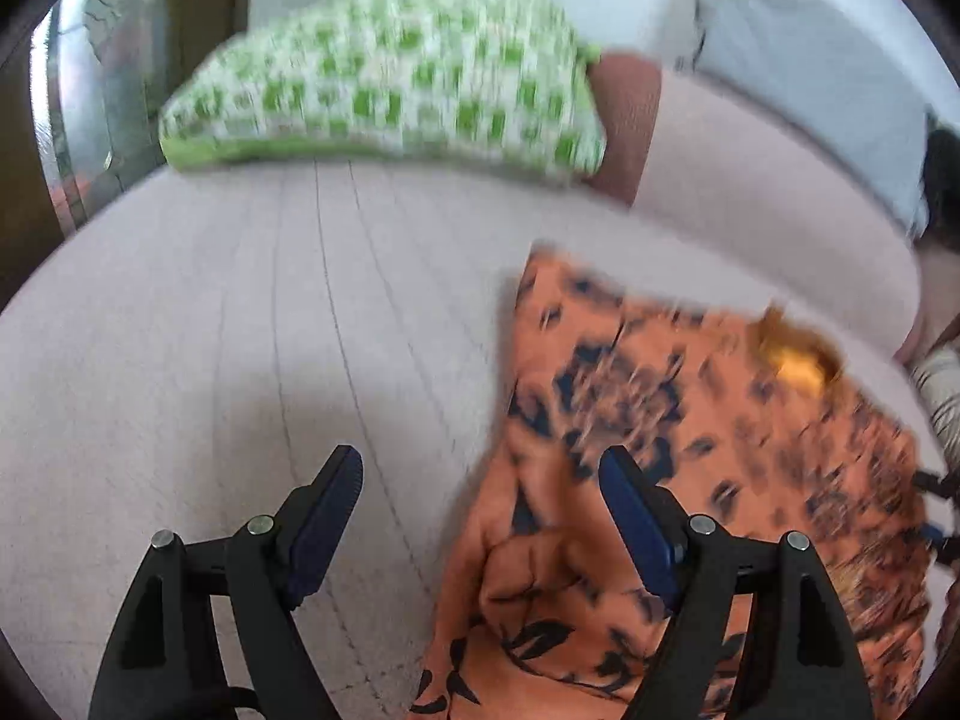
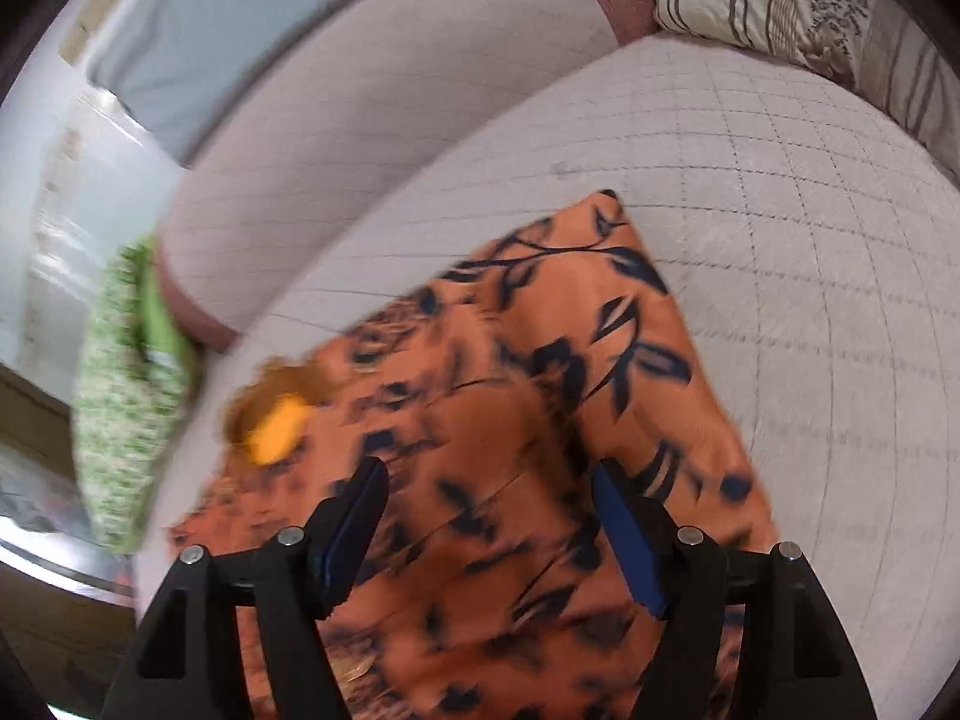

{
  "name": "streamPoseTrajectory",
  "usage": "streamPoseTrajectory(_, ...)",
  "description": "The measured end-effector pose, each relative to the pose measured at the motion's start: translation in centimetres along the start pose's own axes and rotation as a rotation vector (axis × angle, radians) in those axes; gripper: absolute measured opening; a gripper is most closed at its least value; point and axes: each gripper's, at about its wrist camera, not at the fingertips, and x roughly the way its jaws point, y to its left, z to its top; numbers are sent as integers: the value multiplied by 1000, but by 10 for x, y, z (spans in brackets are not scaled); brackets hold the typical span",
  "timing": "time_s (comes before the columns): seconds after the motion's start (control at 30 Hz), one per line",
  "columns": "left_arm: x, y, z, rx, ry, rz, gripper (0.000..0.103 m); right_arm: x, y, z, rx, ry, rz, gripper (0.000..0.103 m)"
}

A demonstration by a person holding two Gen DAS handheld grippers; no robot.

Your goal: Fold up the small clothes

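An orange garment with a dark leaf print lies spread on the pale quilted sofa seat. Near its far edge a yellow patch shows. My left gripper is open and hangs above the garment's left edge, one finger over bare seat and the other over cloth. In the right wrist view the garment fills the middle, with the yellow patch at its left. My right gripper stands open just above the cloth with nothing pinched between its pads.
A green-and-white checked cushion leans against the backrest at the far left, also in the right wrist view. A striped pillow sits at the far right corner. The padded backrest runs behind the seat.
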Motion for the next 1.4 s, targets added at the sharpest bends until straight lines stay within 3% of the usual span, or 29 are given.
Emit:
streamPoseTrajectory(0.03,10,0,-3,7,43,10,81,3,8,0,-57,23,-27,46)
streamPoseTrajectory(0.07,11,-2,-3,20,34,21,81,2,20,-1,-130,42,-46,12)
streamPoseTrajectory(0.23,10,-3,-2,25,26,25,81,-47,53,-21,-307,-75,-129,11)
streamPoseTrajectory(0.27,10,-3,-2,22,27,25,81,-46,50,-26,-324,-75,-168,11)
streamPoseTrajectory(0.3,9,-3,-2,25,28,28,81,-34,43,-32,-344,-37,-219,19)
streamPoseTrajectory(0.33,9,-4,-2,32,27,34,81,-15,28,-35,-348,41,-255,26)
streamPoseTrajectory(0.37,8,-4,-2,35,23,33,81,-9,19,-37,-335,56,-228,32)
streamPoseTrajectory(0.43,4,-5,-3,33,11,22,81,-25,19,-34,-308,-14,-184,36)
streamPoseTrajectory(0.5,-8,-6,-2,28,-40,26,81,-47,23,-26,-275,-103,-172,72)
streamPoseTrajectory(0.6,-30,-15,0,59,-154,11,82,-68,40,-14,-287,-167,-102,73)
streamPoseTrajectory(0.67,-30,-23,-1,104,-152,-1,82,-68,48,-8,-272,-154,18,73)
streamPoseTrajectory(0.7,-20,-28,-4,133,-101,3,82,-57,52,1,-258,-108,114,73)
streamPoseTrajectory(0.73,-11,-30,-6,153,-54,9,82,-49,50,3,-243,-65,155,73)
streamPoseTrajectory(0.77,7,-34,-11,183,53,13,82,-30,44,4,-218,20,185,78)
streamPoseTrajectory(0.8,11,-33,-13,179,64,11,83,-8,35,3,-201,100,182,84)
streamPoseTrajectory(0.83,6,-31,-10,160,47,2,83,15,24,2,-177,165,133,84)
streamPoseTrajectory(0.87,2,-29,-8,149,38,-7,83,22,15,1,-140,178,139,81)
streamPoseTrajectory(0.93,-7,-24,-7,126,-6,6,83,5,15,2,-113,110,191,80)
streamPoseTrajectory(1.0,-10,-23,-4,124,-29,15,83,-13,33,2,-192,58,214,80)
streamPoseTrajectory(1.1,7,-28,-7,166,54,43,83,-25,44,-5,-217,61,321,82)
streamPoseTrajectory(1.2,5,-22,-3,129,46,33,84,24,31,-15,-201,162,140,86)
streamPoseTrajectory(1.33,-16,-8,7,58,-46,32,84,-10,43,-19,-185,46,282,86)
streamPoseTrajectory(1.4,-22,-7,11,45,-69,16,84,-15,52,-26,-198,71,347,86)
